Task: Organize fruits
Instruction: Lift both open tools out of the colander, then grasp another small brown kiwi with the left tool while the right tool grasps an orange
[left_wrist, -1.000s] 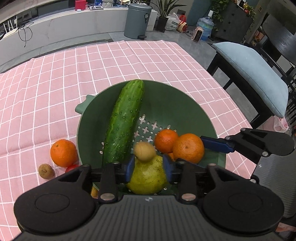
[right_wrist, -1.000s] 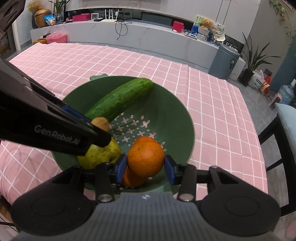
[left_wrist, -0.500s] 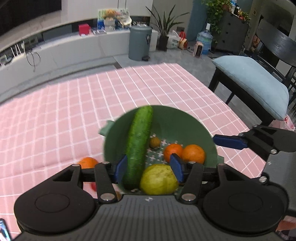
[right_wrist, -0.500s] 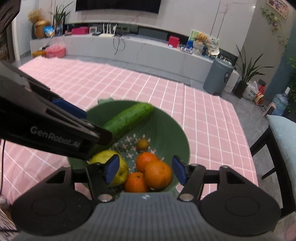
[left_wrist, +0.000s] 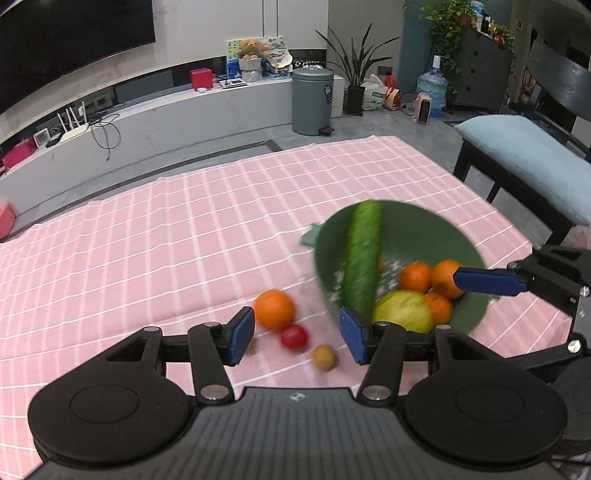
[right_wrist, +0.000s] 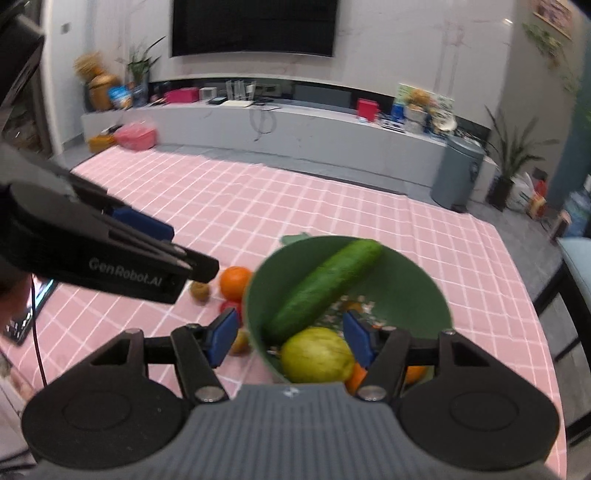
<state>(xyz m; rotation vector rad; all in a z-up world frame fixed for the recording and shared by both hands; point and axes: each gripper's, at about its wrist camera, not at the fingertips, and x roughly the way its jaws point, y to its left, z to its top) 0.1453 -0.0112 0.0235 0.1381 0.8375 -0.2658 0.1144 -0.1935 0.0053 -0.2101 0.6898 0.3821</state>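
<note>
Two handheld grippers are hovering over a table covered in a pink checked tablecloth (left_wrist: 155, 236), midway through sorting fruit into a green colander (left_wrist: 436, 236) that is sitting near the table's right edge in the left wrist view. The left gripper (left_wrist: 297, 334) is hanging with its jaws spread wide and holding nothing; the right gripper (right_wrist: 290, 338) is likewise gaping and empty above the colander's near rim. Already lying in the colander are a cucumber (left_wrist: 362, 258), a yellow-green pear (left_wrist: 404, 312) and three oranges (left_wrist: 447, 277). Waiting on the cloth just left of the colander are a loose orange (left_wrist: 274, 309), a red tomato (left_wrist: 294, 338) and a small brown kiwi (left_wrist: 324, 357); a second small brown fruit (right_wrist: 200, 290) is showing in the right wrist view. The left gripper appears best placed for the next pick. Doing it well likely means centring the open jaws squarely over one piece, probably the orange, descending until the pads are flanking its widest part, and closing gently so the round fruit is not rolling away or knocking its close neighbours across the cloth.
</note>
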